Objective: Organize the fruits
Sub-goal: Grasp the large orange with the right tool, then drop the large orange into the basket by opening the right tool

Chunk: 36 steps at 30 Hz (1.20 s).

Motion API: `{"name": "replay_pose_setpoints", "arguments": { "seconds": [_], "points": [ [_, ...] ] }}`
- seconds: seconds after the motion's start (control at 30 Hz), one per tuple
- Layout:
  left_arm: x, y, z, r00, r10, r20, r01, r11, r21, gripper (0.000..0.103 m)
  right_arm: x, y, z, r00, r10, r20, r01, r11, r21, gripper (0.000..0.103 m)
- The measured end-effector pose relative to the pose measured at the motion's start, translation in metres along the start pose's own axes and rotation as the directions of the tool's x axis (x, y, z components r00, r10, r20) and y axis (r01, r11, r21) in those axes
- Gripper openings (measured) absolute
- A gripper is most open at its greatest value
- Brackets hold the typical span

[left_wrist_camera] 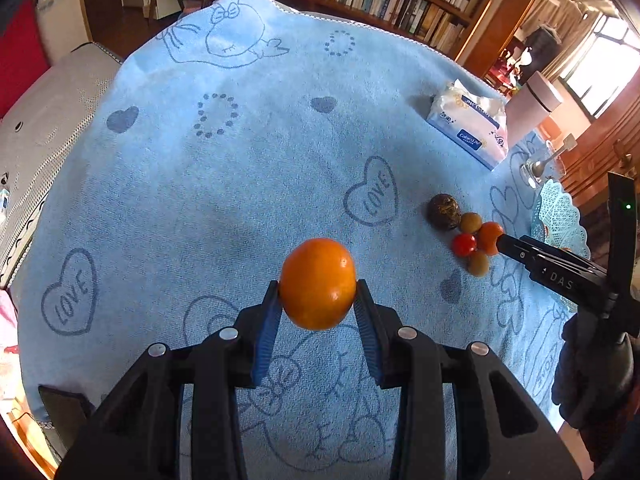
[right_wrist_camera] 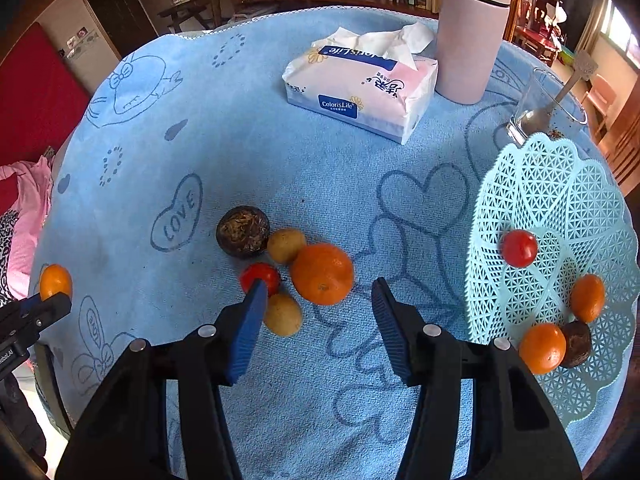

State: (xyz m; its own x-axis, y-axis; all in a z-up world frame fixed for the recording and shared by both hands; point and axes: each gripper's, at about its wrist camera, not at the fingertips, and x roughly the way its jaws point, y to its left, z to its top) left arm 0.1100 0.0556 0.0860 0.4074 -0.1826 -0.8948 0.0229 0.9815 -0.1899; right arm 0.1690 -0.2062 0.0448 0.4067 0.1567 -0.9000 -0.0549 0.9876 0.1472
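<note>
While my left gripper [left_wrist_camera: 317, 300] clamps one orange [left_wrist_camera: 317, 283], my right gripper [right_wrist_camera: 320, 304], jaws apart, should straddle the loose orange [right_wrist_camera: 322, 274] squarely, avoiding neighbouring fruit

Black plastic grippers, ribbed blue fingers [left_wrist_camera: 267, 322], silver screws, white "DAS" lettering.

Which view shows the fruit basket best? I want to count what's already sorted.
The right wrist view: the basket is nearly whole, holding a tomato, two oranges and a dark fruit. The left wrist view shows only its rim behind the right gripper.
</note>
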Motion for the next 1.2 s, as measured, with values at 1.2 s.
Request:
{"name": "replay_pose_setpoints", "arguments": {
  "seconds": [1.2],
  "points": [
    [-0.004, -0.062, -0.014, 0.999, -0.038, -0.007, 0.038, 0.997, 0.07, 0.037, -0.077, -0.097, -0.044, 0.999, 0.004, 0.053, -0.014, 0.978, 0.206, 0.039]
  ]
}}
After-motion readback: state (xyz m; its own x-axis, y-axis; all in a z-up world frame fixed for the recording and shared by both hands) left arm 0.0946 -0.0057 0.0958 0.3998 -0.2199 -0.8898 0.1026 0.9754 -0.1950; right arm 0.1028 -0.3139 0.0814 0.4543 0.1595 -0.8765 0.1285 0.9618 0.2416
